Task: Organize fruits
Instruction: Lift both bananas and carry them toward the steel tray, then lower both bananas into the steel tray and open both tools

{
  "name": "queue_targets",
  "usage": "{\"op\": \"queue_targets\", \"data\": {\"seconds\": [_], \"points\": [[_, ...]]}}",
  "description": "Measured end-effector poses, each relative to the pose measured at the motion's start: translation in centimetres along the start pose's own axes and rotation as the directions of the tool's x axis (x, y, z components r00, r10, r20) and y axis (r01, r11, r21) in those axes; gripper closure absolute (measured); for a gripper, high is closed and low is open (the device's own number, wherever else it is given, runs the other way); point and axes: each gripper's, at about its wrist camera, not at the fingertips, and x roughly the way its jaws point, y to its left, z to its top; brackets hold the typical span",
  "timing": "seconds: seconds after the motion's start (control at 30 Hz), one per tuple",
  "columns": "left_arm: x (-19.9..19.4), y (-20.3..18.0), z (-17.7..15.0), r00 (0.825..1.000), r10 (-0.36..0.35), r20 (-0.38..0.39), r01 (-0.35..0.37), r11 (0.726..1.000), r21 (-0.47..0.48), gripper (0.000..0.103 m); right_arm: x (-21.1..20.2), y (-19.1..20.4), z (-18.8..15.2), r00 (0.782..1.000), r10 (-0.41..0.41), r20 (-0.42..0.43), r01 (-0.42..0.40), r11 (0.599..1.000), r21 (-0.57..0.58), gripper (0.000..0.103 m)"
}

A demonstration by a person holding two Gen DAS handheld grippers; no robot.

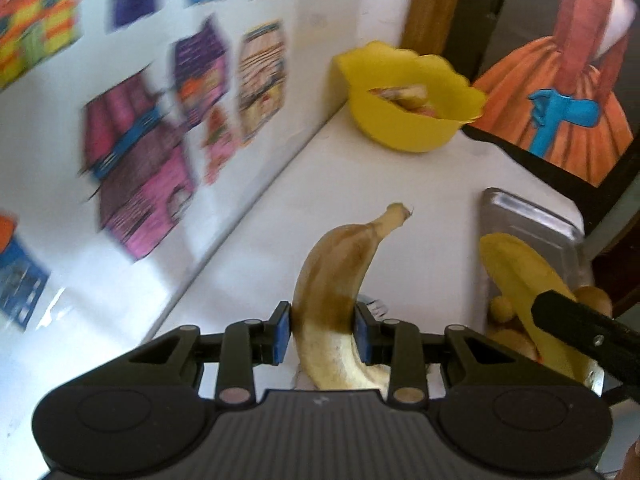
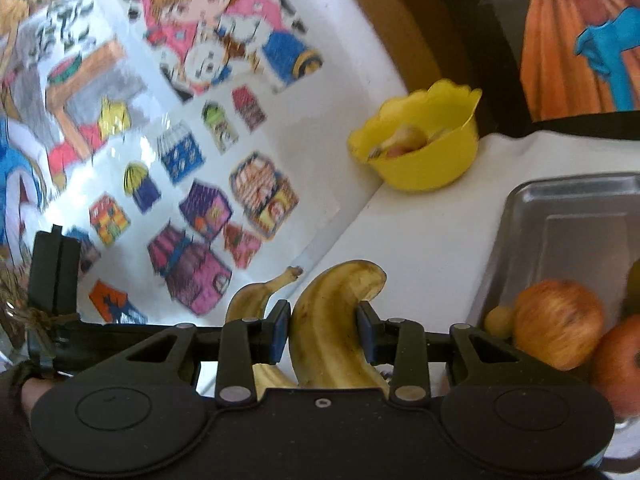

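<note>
My left gripper (image 1: 322,334) is shut on a brown-spotted banana (image 1: 340,280), stem pointing away, above the white table. My right gripper (image 2: 324,336) is shut on a second banana (image 2: 332,320); that banana also shows in the left wrist view (image 1: 528,292) at the right, over the tray. The left banana shows in the right wrist view (image 2: 256,300) just left of the right gripper. A steel tray (image 2: 568,216) at the right holds apples (image 2: 558,322) and small yellow fruits (image 2: 498,322). A yellow bowl (image 2: 424,160) with fruit pieces stands at the back.
A white wall with colourful stickers (image 1: 140,168) runs along the table's left side. A painting of an orange dress (image 1: 560,92) leans at the back right. A white tabletop (image 1: 360,184) lies between bowl and tray.
</note>
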Motion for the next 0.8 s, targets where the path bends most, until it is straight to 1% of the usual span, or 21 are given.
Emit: {"op": "queue_targets", "data": {"seconds": [0.17, 0.33, 0.57, 0.7, 0.8], "points": [[-0.2, -3.2, 0.9, 0.999, -0.032, 0.038, 0.030, 0.999, 0.039, 0.068, -2.7, -2.0, 1.5, 0.997, -0.040, 0.072, 0.039, 0.999, 0.022, 0.065], [0.0, -6.5, 1.7, 0.997, -0.059, 0.058, 0.054, 0.995, 0.079, 0.068, -5.2, -4.7, 2.6, 0.987, -0.097, 0.125, 0.093, 0.995, 0.038, 0.065], [0.4, -11.3, 3.4, 0.992, -0.100, 0.075, 0.092, 0.990, 0.107, 0.068, -7.3, -8.8, 4.5, 0.972, -0.173, 0.160, 0.166, 0.985, 0.055, 0.065], [0.6, -14.2, 4.6, 0.983, -0.151, 0.100, 0.136, 0.981, 0.138, 0.068, -7.9, -11.2, 5.8, 0.964, -0.201, 0.172, 0.197, 0.980, 0.038, 0.065], [1.3, -16.5, 5.5, 0.977, -0.186, 0.103, 0.168, 0.973, 0.161, 0.068, -7.7, -12.9, 6.6, 0.960, -0.219, 0.175, 0.216, 0.976, 0.033, 0.065]]}}
